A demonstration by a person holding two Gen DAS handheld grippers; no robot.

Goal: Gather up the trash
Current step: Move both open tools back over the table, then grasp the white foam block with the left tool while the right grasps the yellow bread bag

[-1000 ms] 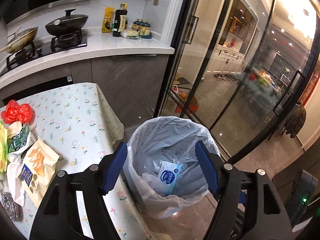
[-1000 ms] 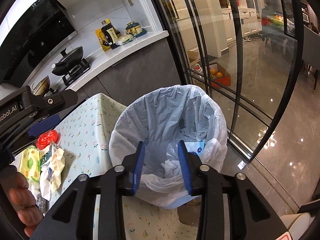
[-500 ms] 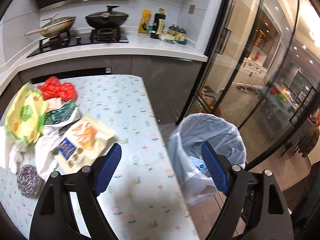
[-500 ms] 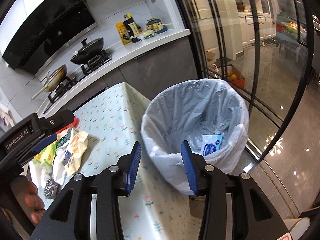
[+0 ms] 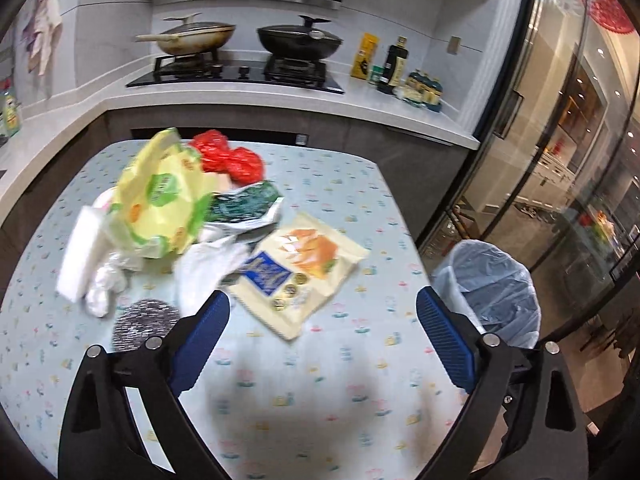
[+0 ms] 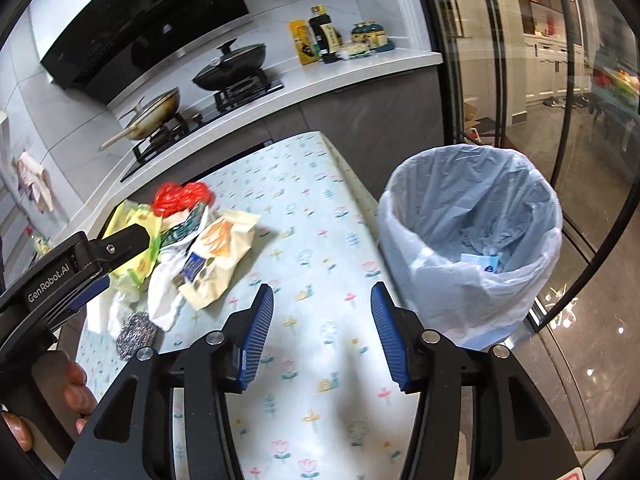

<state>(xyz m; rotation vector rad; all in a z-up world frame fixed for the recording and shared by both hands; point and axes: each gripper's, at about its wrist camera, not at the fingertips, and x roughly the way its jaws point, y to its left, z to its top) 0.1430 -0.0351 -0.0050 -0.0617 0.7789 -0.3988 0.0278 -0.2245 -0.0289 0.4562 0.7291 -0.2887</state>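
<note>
Left gripper (image 5: 322,330) level above floral-clothed surface (image 5: 340,208), jaws spread wide and empty, cream snack packet (image 5: 298,270) just ahead, right gripper (image 6: 322,330) alongside, jaws parted, white-lined bin (image 6: 472,236) at right.

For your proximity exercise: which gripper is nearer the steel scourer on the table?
Left. The left gripper hangs open beside the steel scourer; the right gripper is open nearer the bin.

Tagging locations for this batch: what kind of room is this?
A home kitchen, most likely: a gas hob with a wok and lidded pan, sauce bottles, and a small cloth-covered table.
</note>
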